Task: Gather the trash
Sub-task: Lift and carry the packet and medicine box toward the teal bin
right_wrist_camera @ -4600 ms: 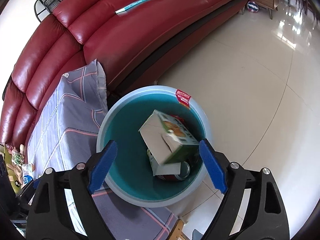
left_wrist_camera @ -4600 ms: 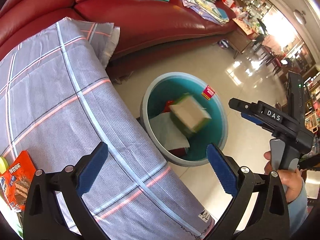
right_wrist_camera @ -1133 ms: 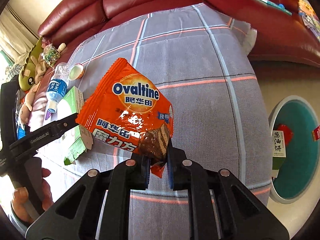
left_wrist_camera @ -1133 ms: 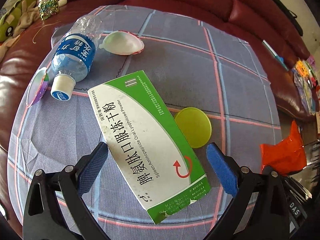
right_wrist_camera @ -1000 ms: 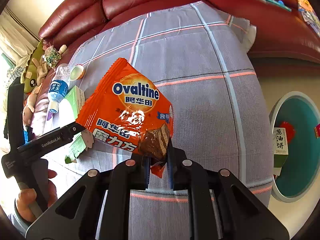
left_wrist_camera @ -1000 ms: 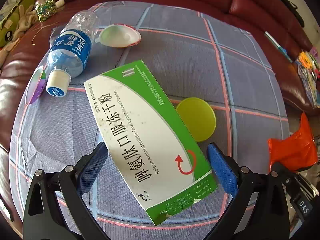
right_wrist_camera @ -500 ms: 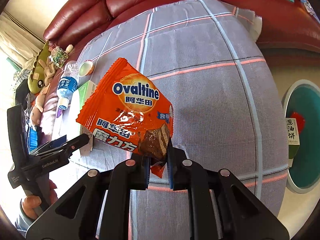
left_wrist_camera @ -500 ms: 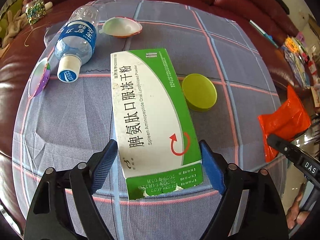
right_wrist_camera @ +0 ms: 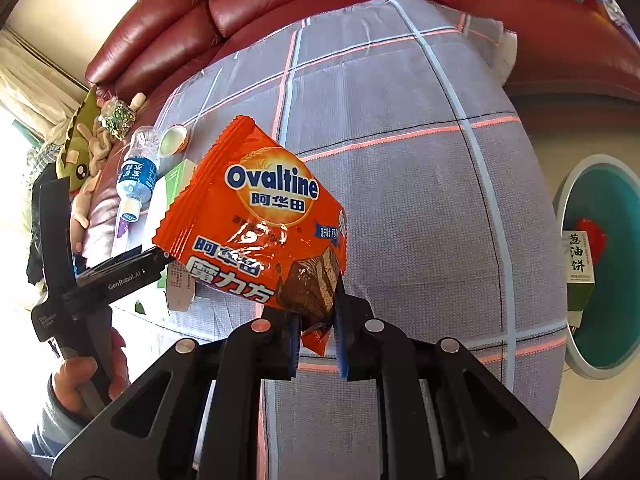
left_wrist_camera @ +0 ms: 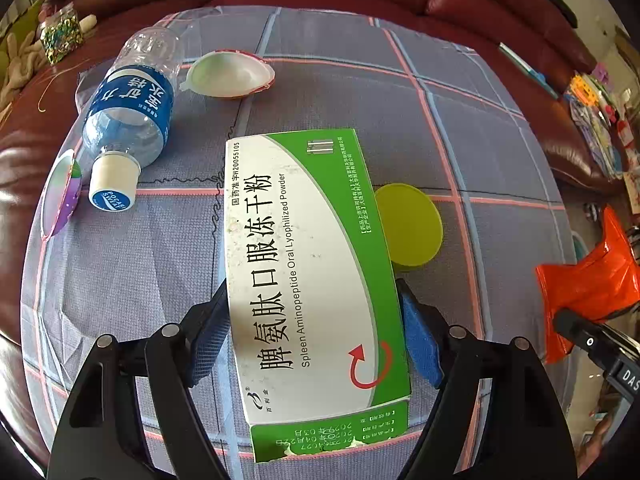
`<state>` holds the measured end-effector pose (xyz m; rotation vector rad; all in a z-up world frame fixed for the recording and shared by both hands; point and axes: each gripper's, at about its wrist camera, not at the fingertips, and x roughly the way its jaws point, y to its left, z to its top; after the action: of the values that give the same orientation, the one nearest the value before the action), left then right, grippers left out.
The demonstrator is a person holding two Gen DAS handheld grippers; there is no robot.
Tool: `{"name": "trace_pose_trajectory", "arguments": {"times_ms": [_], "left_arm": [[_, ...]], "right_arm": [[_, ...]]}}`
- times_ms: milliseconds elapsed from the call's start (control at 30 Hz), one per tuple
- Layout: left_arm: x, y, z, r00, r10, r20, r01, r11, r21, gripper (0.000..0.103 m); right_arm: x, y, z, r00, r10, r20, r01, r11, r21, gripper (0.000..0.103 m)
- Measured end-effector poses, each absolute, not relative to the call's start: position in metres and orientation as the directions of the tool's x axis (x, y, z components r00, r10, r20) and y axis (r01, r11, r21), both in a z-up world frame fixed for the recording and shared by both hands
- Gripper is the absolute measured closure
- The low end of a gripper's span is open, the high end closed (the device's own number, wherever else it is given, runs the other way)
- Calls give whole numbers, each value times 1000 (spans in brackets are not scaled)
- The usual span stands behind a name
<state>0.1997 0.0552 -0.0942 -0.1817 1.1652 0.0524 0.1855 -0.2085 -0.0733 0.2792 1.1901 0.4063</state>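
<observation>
Claws on trash: left claw (left_wrist_camera: 316, 334) around a box, right claw (right_wrist_camera: 316, 338) pinching a wrapper.

Left jaws have just been closing and now press both long sides of the green-and-white box (left_wrist_camera: 308, 272), "Spleen Aminopeptide Oral Lyophilized Powder", lying flat on the checked cloth (left_wrist_camera: 500, 152). Beyond it to the left lies a blue-labelled bottle (left_wrist_camera: 128, 120); a yellow lid (left_wrist_camera: 416, 228) sits just right. Right jaws stand narrow, gripping the orange "Ovaltine" wrapper (right_wrist_camera: 256, 216) by its corner, wrapper rising above them; teal bin (right_wrist_camera: 612, 264) far right.

Bright daylight, sharp, fisheye-warped edges
</observation>
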Motion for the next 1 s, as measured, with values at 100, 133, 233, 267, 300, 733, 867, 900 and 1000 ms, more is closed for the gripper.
{"name": "trace_pose_trajectory", "arguments": {"times_ms": [100, 133, 233, 267, 300, 733, 867, 900, 1000], "left_arm": [[189, 56, -87, 403, -61, -913, -126, 985, -121, 27], [184, 55, -83, 408, -64, -911, -122, 985, -124, 27], [172, 49, -68, 436, -66, -898, -97, 988, -119, 27], [170, 44, -62, 446, -66, -892, -81, 990, -114, 27], [168, 38, -57, 457, -67, -887, -64, 992, -108, 27], [156, -23, -14, 523, -101, -846, 64, 995, -79, 29], [159, -56, 0, 528, -153, -835, 142, 986, -92, 29], [160, -67, 2, 528, -170, -832, 170, 981, -92, 29], [165, -104, 7, 516, -228, -826, 260, 960, -102, 29]], "right_arm": [[186, -212, -70, 325, 457, -828, -153, 889, 431, 90], [186, -214, -68, 329, 460, -825, -151, 888, 435, 90], [185, -219, -64, 341, 472, -813, -148, 881, 450, 90], [184, -221, -62, 347, 476, -808, -146, 879, 454, 90], [184, -225, -60, 354, 479, -803, -144, 876, 460, 90], [169, -276, -44, 418, 525, -742, -107, 839, 533, 90], [166, -307, -35, 470, 519, -714, -74, 829, 554, 90], [166, -317, -33, 485, 513, -708, -61, 828, 557, 90], [162, -355, -28, 536, 474, -698, -6, 829, 559, 90]]}}
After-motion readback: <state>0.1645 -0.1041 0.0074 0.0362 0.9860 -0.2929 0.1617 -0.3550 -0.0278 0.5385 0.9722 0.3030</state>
